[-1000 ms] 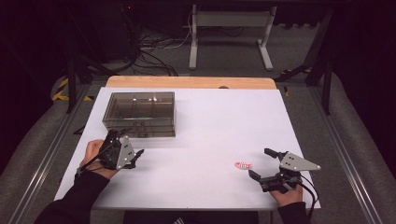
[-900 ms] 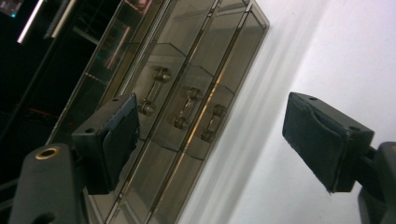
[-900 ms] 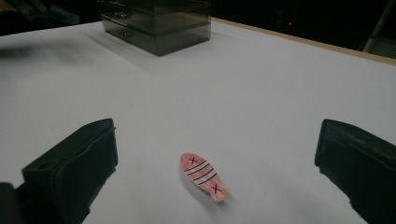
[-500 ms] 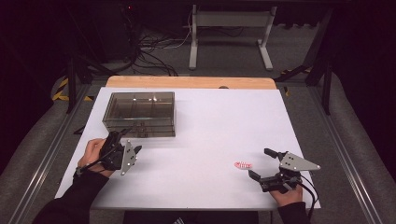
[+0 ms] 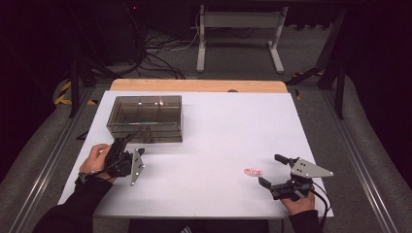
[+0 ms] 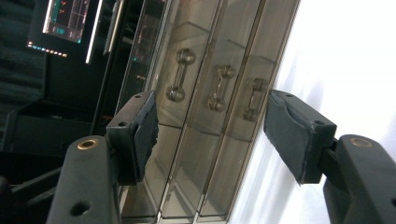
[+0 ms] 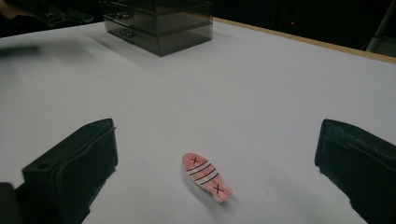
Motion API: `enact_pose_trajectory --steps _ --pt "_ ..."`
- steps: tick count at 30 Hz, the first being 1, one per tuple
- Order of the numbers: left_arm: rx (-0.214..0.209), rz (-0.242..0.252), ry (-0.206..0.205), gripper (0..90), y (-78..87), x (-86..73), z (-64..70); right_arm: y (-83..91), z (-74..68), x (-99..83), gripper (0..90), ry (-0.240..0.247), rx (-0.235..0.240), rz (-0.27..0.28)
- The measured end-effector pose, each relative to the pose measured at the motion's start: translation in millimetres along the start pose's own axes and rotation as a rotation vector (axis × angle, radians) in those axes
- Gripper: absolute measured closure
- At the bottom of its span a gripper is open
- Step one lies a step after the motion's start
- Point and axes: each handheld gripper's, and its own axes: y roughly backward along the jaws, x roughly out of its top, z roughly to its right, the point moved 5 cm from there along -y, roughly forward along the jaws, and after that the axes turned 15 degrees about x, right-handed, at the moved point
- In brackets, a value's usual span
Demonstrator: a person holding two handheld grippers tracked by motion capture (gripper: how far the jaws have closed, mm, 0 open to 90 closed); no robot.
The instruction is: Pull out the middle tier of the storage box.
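A smoky see-through drawer box (image 5: 145, 119) stands at the table's back left. Its front shows three stacked drawers with small bar handles (image 6: 219, 86). My left gripper (image 5: 124, 143) lies rolled on its side just in front of the box, open, jaws pointing at the drawer fronts without touching them (image 6: 210, 112). A small pink fish-shaped piece (image 5: 252, 172) with dark stripes and crosses lies flat at the front right. My right gripper (image 5: 270, 169) rests just right of it, open. The pink fish-shaped piece (image 7: 206, 177) lies on the table between its jaws, untouched.
The white tabletop (image 5: 228, 131) has a wooden strip (image 5: 199, 86) along its far edge. Behind it the floor holds cables and a metal stand (image 5: 238, 36). The drawer box (image 7: 159, 23) sits far off in the right gripper view.
My left gripper has rolled onto its side, its grey plate now facing right, and edged toward the box. The right gripper and the pink piece have not moved.
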Motion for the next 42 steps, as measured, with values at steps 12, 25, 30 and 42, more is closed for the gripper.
enact_pose_trajectory --steps 12,25,30,42 --pt "0.058 -0.019 -0.059 42.3 -8.1 -6.0 3.0 -0.1 -0.2 0.1 0.0 0.000 0.006 0.002" --pt "0.099 0.001 -0.121 46.1 -11.2 -6.2 10.1 0.3 -0.6 -0.1 0.0 -0.001 0.012 0.001" --pt "0.131 0.014 -0.160 48.1 -13.4 -7.1 12.9 0.2 -0.1 -0.1 0.0 -0.006 0.011 0.001" --pt "0.204 0.031 -0.220 58.1 -23.2 -6.9 19.5 0.1 0.2 -0.3 0.0 -0.008 0.006 0.001"
